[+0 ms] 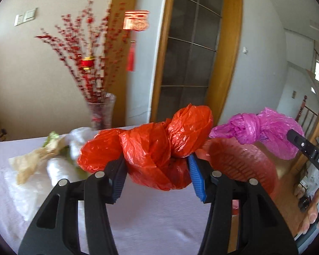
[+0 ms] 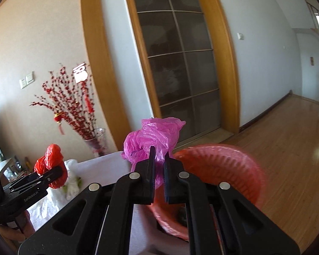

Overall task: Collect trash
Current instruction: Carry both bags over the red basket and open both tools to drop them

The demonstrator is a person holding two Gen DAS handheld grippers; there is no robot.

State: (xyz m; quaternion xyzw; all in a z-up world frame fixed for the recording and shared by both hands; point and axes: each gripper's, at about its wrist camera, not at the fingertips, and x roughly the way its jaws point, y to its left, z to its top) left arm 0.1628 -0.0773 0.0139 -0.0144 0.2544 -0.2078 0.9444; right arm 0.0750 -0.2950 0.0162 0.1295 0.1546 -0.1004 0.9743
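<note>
Currently a knotted red plastic bag (image 1: 157,148) is clamped in the left gripper (image 1: 157,178), a magenta bag (image 2: 153,140) pinched in the right gripper (image 2: 159,170); the red basket (image 2: 233,159), probably the bin, sits at 3 o'clock, nearer the right.

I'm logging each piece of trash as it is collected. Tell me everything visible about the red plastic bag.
The red plastic bag is thin, crinkled, glossy film, bunched and twisted into a knot-like lump with several puffed lobes. It is held in the air above the white tablecloth, clamped between the fingers of the left gripper, one pad on each side. It hangs beside the red basket, not in it.
</note>
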